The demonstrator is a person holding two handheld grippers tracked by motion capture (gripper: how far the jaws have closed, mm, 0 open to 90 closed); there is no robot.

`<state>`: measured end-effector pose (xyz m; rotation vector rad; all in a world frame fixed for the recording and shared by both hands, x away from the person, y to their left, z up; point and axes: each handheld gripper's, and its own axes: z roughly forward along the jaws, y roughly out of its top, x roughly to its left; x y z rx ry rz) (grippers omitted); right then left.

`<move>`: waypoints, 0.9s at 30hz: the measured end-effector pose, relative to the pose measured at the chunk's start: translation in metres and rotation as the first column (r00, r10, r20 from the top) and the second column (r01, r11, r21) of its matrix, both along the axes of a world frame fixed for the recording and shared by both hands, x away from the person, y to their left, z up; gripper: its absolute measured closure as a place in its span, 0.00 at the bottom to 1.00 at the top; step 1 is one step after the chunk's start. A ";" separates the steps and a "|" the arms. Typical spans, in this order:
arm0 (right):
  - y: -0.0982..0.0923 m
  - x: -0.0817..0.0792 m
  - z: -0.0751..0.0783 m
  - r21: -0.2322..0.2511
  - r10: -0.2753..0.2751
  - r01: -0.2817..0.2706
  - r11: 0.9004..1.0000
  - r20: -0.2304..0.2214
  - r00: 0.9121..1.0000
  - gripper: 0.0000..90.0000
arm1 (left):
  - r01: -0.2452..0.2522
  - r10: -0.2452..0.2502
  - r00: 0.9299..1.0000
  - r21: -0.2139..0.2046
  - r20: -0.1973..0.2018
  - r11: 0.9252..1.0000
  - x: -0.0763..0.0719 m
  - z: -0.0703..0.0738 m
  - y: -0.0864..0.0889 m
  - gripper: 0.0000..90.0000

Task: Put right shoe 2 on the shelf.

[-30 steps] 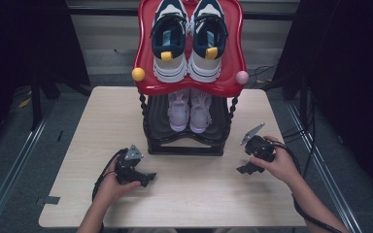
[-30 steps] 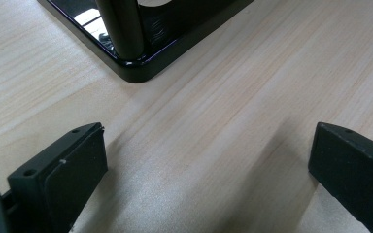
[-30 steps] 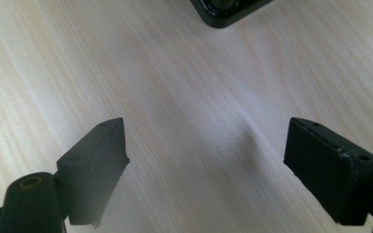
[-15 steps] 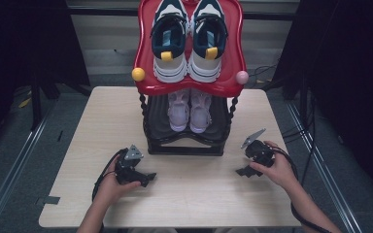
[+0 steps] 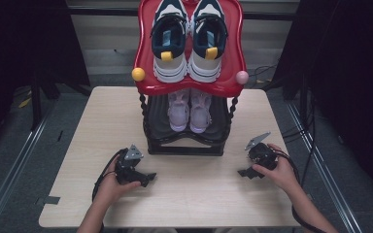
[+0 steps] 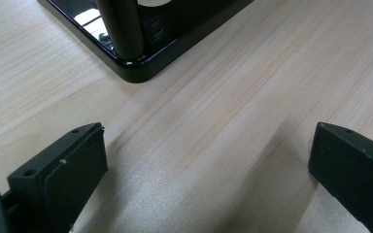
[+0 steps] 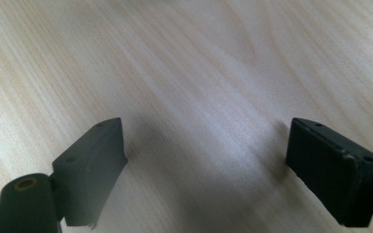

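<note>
Sneakers [image 5: 189, 109] sit on the lower shelf of the rack [image 5: 184, 145], heels towards me, straight ahead between my two released claws: left claw [image 5: 148, 178] slightly nearer than right claw [image 5: 245, 173].

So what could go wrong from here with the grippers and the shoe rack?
1. The left gripper, open, lies close to the rack base; a careless lift might knock its post.
2. The top sneakers sit on a tilted red shelf; a bump to the rack might slide them off.
</note>
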<state>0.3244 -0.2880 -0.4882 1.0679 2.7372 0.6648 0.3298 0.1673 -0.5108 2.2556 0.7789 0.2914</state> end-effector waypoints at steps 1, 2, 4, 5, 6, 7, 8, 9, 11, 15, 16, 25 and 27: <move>-0.001 -0.001 -0.001 0.010 -0.003 0.002 1.000 0.009 1.000 0.13 | 0.000 0.000 1.000 0.000 0.000 1.000 0.000 0.000 0.000 0.00; -0.001 -0.001 -0.002 0.018 -0.007 0.007 1.000 0.019 1.000 0.12 | 0.000 0.000 1.000 0.000 0.000 1.000 0.000 0.000 0.000 0.00; -0.002 -0.003 -0.004 0.035 -0.022 0.021 0.999 0.039 0.999 0.11 | 0.000 0.000 1.000 0.000 0.000 1.000 0.000 0.000 0.000 0.00; -0.003 -0.004 -0.005 0.044 -0.024 0.022 0.999 0.049 0.998 0.11 | 0.000 0.000 1.000 0.000 0.000 1.000 0.000 0.000 0.000 0.00; -0.003 -0.005 -0.006 0.053 -0.030 0.027 0.998 0.056 0.998 0.11 | 0.000 0.000 1.000 0.000 0.000 1.000 0.000 0.000 0.000 0.00; -0.004 -0.006 -0.007 0.063 -0.032 0.027 0.998 0.071 0.997 0.11 | 0.000 0.000 1.000 0.000 0.000 1.000 0.000 0.000 0.000 0.00; -0.005 -0.007 -0.007 0.074 -0.035 0.030 0.997 0.080 0.996 0.11 | 0.000 0.000 1.000 0.000 0.000 1.000 0.000 0.000 0.000 0.00; -0.006 -0.008 -0.009 0.084 -0.037 0.029 0.996 0.092 0.995 0.10 | 0.000 0.000 1.000 0.000 0.000 1.000 0.000 0.000 0.000 0.00; -0.008 -0.010 -0.010 0.101 -0.048 0.037 0.994 0.108 0.993 0.10 | 0.000 0.000 1.000 0.000 0.000 1.000 0.000 0.000 0.000 0.00; -0.010 -0.015 -0.014 0.144 -0.076 0.056 0.988 0.137 0.988 0.10 | 0.000 0.000 1.000 0.000 0.000 1.000 0.000 0.000 0.000 0.00; -0.010 -0.016 -0.015 0.152 -0.085 0.062 0.986 0.144 0.986 0.10 | 0.000 0.000 1.000 0.000 0.000 1.000 0.000 0.000 0.000 0.00; -0.012 -0.020 -0.018 0.181 -0.113 0.080 0.980 0.178 0.977 0.09 | 0.000 0.000 1.000 0.000 0.000 1.000 0.000 0.000 0.000 0.00; -0.012 -0.020 -0.019 0.191 -0.120 0.084 0.978 0.189 0.975 0.09 | 0.000 0.000 1.000 0.000 0.000 1.000 0.000 0.000 0.000 0.00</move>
